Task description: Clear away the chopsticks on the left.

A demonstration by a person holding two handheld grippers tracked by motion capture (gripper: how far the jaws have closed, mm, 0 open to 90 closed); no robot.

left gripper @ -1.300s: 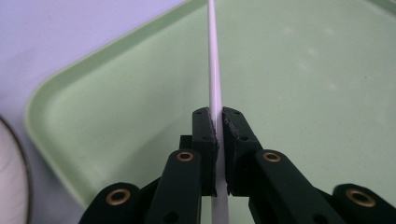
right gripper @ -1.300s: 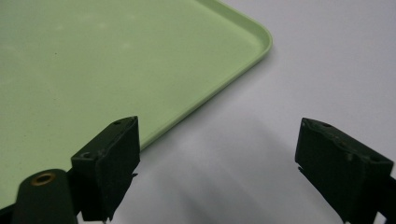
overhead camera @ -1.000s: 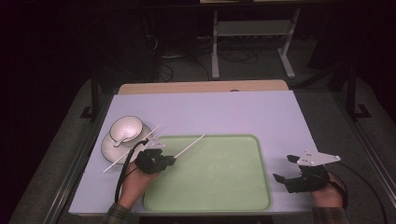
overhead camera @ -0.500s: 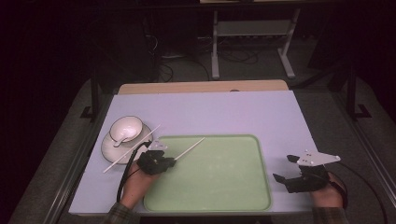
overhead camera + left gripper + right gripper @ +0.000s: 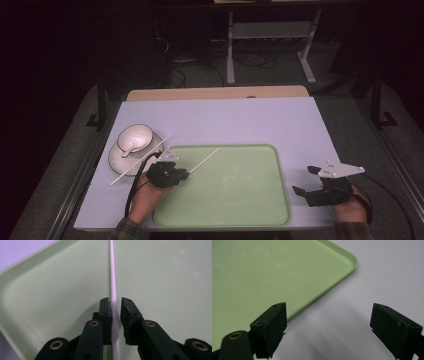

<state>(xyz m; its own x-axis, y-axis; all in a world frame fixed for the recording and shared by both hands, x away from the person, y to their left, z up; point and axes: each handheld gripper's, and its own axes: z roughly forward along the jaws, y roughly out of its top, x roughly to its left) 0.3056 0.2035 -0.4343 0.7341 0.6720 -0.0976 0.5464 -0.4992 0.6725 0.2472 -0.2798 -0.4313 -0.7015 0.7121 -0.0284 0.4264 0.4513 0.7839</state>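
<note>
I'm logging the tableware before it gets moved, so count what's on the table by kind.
Chopsticks: 2 (one between the left gripper's jaws, one across the plate)
Bowl: 1
Spoon: 1
Plate: 1
Tray: 1
Total: 6

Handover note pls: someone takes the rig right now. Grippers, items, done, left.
Left gripper: jaws around a white chopstick, which lies on the green tray; a slight gap shows on one side, so the grip is unclear.
Right gripper: open, holding nothing, over the table just off the tray's right edge.
Second chopstick: off the tray, lying across the saucer that carries a bowl and spoon.
Done: one chopstick on the tray.
Left, probably: second chopstick, maybe the dishes.
</note>
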